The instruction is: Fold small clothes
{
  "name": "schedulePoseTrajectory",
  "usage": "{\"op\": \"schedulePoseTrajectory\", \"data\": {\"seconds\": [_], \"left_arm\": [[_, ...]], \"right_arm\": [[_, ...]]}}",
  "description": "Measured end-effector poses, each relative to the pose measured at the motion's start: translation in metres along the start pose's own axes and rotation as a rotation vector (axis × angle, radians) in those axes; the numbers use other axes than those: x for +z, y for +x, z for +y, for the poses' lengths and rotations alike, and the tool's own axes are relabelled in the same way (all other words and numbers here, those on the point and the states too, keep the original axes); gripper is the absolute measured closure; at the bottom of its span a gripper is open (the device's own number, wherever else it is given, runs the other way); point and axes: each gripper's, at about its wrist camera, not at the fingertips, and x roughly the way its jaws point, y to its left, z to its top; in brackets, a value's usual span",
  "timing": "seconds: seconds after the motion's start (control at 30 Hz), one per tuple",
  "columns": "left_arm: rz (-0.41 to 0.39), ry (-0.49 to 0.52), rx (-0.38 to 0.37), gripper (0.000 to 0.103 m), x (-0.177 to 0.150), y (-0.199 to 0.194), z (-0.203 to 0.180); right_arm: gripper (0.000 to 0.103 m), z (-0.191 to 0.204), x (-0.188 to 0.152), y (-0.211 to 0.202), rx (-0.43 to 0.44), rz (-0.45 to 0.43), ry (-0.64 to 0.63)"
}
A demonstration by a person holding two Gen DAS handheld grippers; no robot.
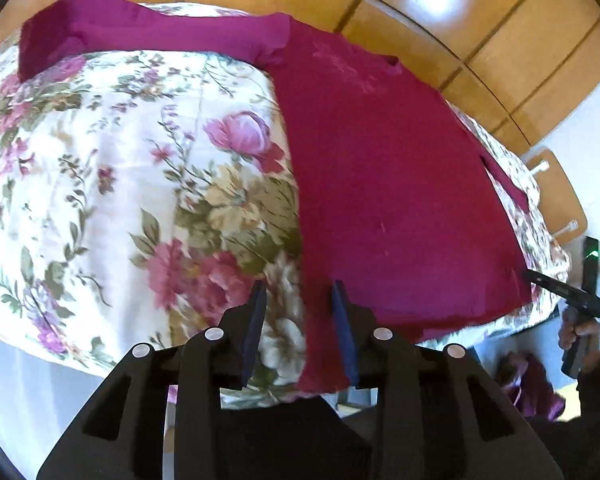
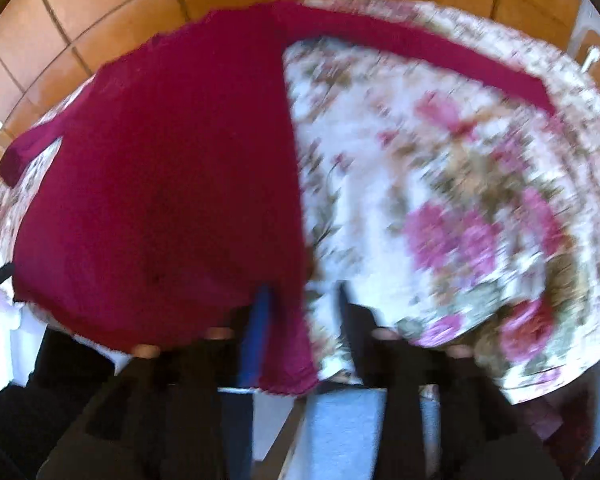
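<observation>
A magenta long-sleeved top [image 1: 380,180] lies flat on a floral tablecloth [image 1: 100,160], its hem toward me. One sleeve [image 1: 140,28] stretches out along the far edge. My left gripper [image 1: 299,285] stands open at the near left hem corner, with the top's side edge running between its fingers and no pad pressing on it. In the blurred right wrist view the same top [image 2: 160,180] fills the left half. My right gripper [image 2: 303,287] is open at the other hem corner, the cloth edge lying beside its blue left finger [image 2: 260,320].
The tablecloth [image 2: 440,180] covers a table above an orange tiled floor [image 1: 460,20]. A wooden piece of furniture [image 1: 556,196] stands off the right edge. A hand [image 1: 580,332] holds the other gripper there, above a bundle of purple cloth [image 1: 536,384].
</observation>
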Motion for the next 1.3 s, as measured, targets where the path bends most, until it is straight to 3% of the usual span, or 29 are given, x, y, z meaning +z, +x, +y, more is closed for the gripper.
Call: {"op": "schedulePoseTrajectory", "data": {"seconds": [0.1,0.17,0.2,0.23,0.4,0.47,0.57,0.7,0.9,0.93,0.97,1.03,1.1,1.2,1.3], "left_arm": [[-0.077,-0.081,0.076,0.071,0.014,-0.007,0.023],[-0.115,-0.172,0.154,0.057,0.028,-0.011,0.046],[-0.131,-0.216,0.213,0.054,0.036,-0.013,0.058],[-0.155,-0.263,0.281,0.054,0.044,-0.016,0.073],[-0.216,-0.371,0.454,0.054,0.076,-0.03,0.133],[-0.261,-0.371,0.537,0.053,0.091,-0.037,0.155],[-0.3,-0.324,0.649,0.035,0.117,-0.041,0.182],[-0.319,-0.235,0.714,0.035,0.149,-0.035,0.205],[-0.326,-0.206,0.692,0.035,0.192,-0.015,0.234],[-0.327,-0.2,0.677,0.042,0.195,-0.012,0.239],[-0.323,-0.192,0.651,0.067,0.201,-0.01,0.242],[-0.288,-0.192,0.594,0.094,0.209,-0.008,0.245],[-0.296,-0.216,0.523,0.097,0.213,-0.021,0.239],[-0.334,-0.312,0.296,0.097,0.217,-0.063,0.238],[-0.386,-0.323,0.182,0.097,0.219,-0.103,0.232]], "right_arm": [[0.037,0.012,0.019,-0.011,0.01,-0.102,0.01],[0.034,0.028,0.034,-0.009,0.056,-0.15,0.015],[0.029,0.041,0.043,-0.004,0.093,-0.171,0.017],[0.027,0.052,0.051,0.002,0.121,-0.179,0.012],[0.026,0.13,0.082,0.04,0.242,-0.181,-0.057],[0.026,0.161,0.09,0.057,0.281,-0.171,-0.081],[0.026,0.196,0.094,0.078,0.286,-0.149,-0.132],[0.025,0.213,0.091,0.101,0.259,-0.121,-0.155],[0.018,0.22,0.083,0.114,0.212,-0.156,-0.212],[0.017,0.223,0.082,0.115,0.197,-0.162,-0.231],[0.015,0.227,0.082,0.117,0.188,-0.165,-0.239],[0.013,0.232,0.082,0.12,0.165,-0.172,-0.259],[0.012,0.232,0.083,0.122,0.159,-0.171,-0.263],[0.012,0.232,0.082,0.123,0.158,-0.177,-0.265],[0.01,0.234,0.08,0.124,0.146,-0.188,-0.276]]}}
